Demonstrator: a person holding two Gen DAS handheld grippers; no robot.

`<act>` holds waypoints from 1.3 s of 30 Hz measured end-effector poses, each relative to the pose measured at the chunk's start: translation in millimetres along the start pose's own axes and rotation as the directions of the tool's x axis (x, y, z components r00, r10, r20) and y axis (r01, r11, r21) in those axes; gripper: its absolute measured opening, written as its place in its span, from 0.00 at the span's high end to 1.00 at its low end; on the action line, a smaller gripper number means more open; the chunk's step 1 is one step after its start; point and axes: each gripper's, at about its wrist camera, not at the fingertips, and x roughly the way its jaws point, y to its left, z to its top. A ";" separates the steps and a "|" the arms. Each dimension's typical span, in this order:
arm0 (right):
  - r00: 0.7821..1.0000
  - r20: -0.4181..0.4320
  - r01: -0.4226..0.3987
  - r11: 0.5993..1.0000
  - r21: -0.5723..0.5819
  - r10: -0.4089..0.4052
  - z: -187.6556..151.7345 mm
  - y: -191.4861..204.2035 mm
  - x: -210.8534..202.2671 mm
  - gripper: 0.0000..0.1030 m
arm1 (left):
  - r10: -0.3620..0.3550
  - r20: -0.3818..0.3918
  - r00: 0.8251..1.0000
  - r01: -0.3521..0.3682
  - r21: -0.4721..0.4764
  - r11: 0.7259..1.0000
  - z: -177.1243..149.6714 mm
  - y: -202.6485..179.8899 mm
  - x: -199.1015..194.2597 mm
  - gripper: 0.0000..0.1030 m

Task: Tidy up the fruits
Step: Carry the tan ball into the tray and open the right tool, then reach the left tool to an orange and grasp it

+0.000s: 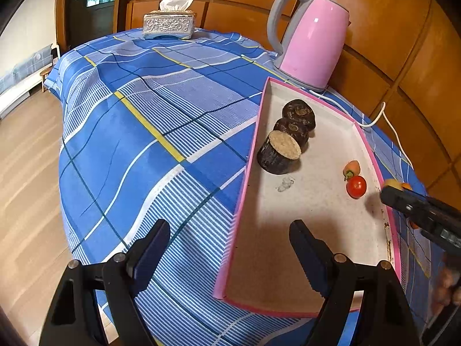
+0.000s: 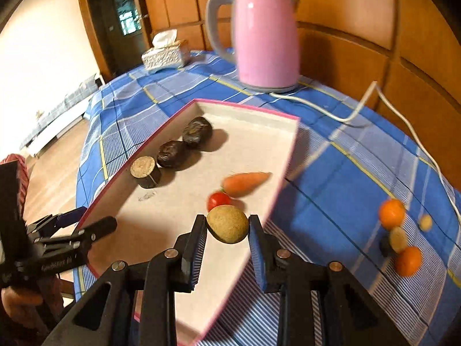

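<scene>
A: Your right gripper (image 2: 227, 227) clamps the tan round fruit (image 2: 227, 227) across its middle, just above the pink-rimmed tray (image 2: 283, 155).

B: It looks firm, light, slightly rough. Your left gripper (image 1: 230, 252) stands wide, empty, over the tray's near edge.

A blue checked cloth (image 1: 138, 121) covers the desk. Directly on it lie a pink-rimmed tray (image 1: 250, 173), a pink kettle (image 1: 311, 43) with its white cord (image 2: 340, 116), a silver tissue box (image 1: 168, 24), and two oranges (image 2: 391, 213) beside some small brownish pieces (image 2: 398, 239).
</scene>
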 end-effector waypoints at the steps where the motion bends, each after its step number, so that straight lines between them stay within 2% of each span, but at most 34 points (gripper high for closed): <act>1: 1.000 -0.010 0.002 1.000 -0.001 -0.002 2.4 2.1 5.3 0.71 | 0.001 0.001 1.000 -0.001 -0.004 1.000 0.0 1.4 -0.3 0.17; 3: 1.000 -0.018 0.017 1.000 0.004 -0.017 4.2 4.9 12.9 0.71 | 0.004 0.000 1.000 -0.004 -0.011 1.000 0.0 3.6 -0.6 0.17; 6: 1.000 -0.014 0.014 1.000 0.023 -0.013 3.9 5.1 14.9 0.64 | 0.004 -0.001 1.000 -0.004 -0.015 1.000 0.7 4.7 -0.5 0.17; 16: 0.998 0.033 0.048 0.992 0.118 -0.053 -10.1 -16.8 -8.9 0.64 | 0.003 0.002 1.000 -0.003 -0.001 1.000 0.5 0.9 -3.8 0.17; 25: 0.984 0.080 0.136 0.965 0.226 -0.158 -34.8 -49.6 -43.6 0.64 | 0.001 0.023 1.000 -0.002 0.017 1.000 -0.4 -3.5 -10.9 0.17; 28: 0.973 0.084 0.181 0.940 0.290 -0.214 -46.8 -69.3 -55.8 0.64 | 0.000 0.030 1.000 -0.001 0.022 1.000 -0.1 -4.4 -12.5 0.17; 33: 0.945 0.053 0.272 0.865 0.421 -0.322 -78.2 -112.3 -75.1 0.64 | -0.001 0.035 0.999 0.000 0.034 0.999 0.7 -7.9 -13.2 0.17; 36: 0.921 0.008 0.332 0.797 0.504 -0.389 -101.5 -140.6 -84.7 0.64 | 0.000 0.043 0.999 -0.002 0.043 0.999 2.0 -10.9 -15.5 0.17; 39: 0.886 -0.044 0.404 0.720 0.564 -0.462 -124.7 -165.4 -93.5 0.64 | -0.006 0.058 0.998 0.002 0.061 0.998 5.3 -16.1 -19.9 0.17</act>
